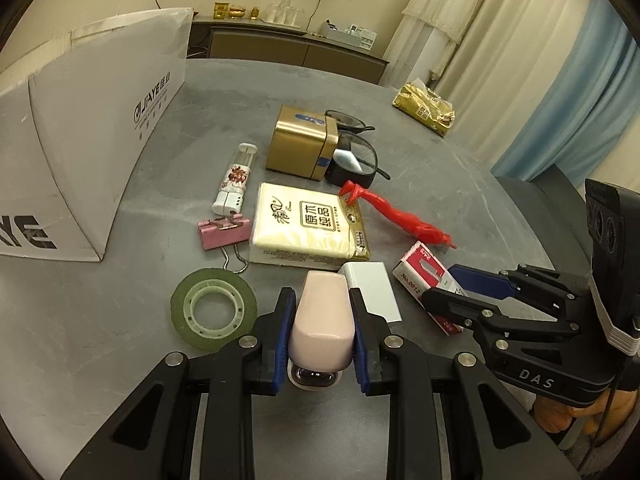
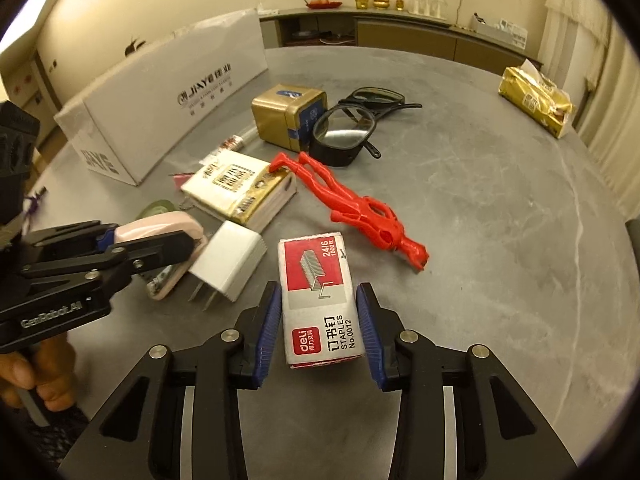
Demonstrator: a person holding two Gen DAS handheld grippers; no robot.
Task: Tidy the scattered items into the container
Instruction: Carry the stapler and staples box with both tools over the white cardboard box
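My left gripper (image 1: 321, 304) is shut on a pink stapler (image 1: 322, 316), which sits low over the grey table; the stapler (image 2: 160, 228) also shows in the right wrist view. My right gripper (image 2: 319, 312) has its blue pads pressed on both sides of a red and grey staples box (image 2: 320, 296) lying on the table. That staples box (image 1: 424, 276) lies right of the stapler. The white cardboard container (image 1: 100, 128) stands at the far left, its opening hidden, and the container (image 2: 160, 92) is closed-sided toward me.
Scattered on the table (image 1: 460, 184) are a green tape roll (image 1: 214, 312), pink binder clip (image 1: 224, 232), tissue pack (image 1: 308, 224), white charger plug (image 1: 372, 288), red plastic figure (image 1: 396, 216), floral tube (image 1: 234, 184), gold tin (image 1: 300, 144), glasses (image 1: 356, 152) and a gold packet (image 1: 424, 108).
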